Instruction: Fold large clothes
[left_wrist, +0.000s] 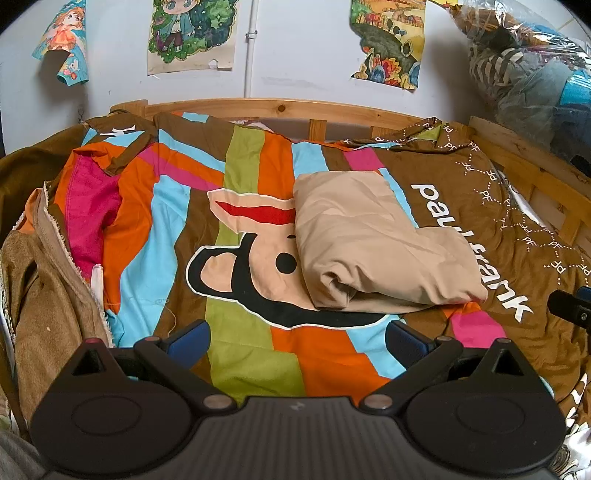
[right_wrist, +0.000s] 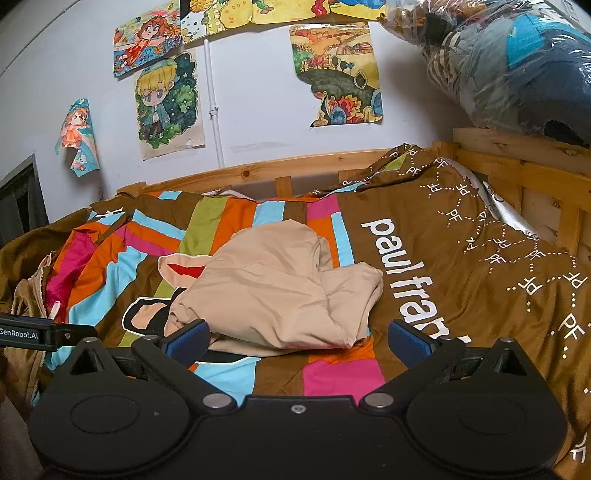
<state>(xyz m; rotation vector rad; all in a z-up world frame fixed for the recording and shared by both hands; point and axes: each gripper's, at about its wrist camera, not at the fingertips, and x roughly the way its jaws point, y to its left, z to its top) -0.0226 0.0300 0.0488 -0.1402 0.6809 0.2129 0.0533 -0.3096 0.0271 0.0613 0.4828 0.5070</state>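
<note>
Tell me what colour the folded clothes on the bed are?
Plain beige, a light tan. The folded clothes show best in the left wrist view.

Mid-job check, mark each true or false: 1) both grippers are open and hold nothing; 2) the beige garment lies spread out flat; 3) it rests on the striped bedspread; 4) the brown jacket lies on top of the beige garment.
1) True: the left gripper and the right gripper are open and empty.
2) False: the beige garment is folded into a compact bundle.
3) True: it rests on the striped bedspread.
4) False: the brown jacket lies apart, at the bed's left edge.
</note>
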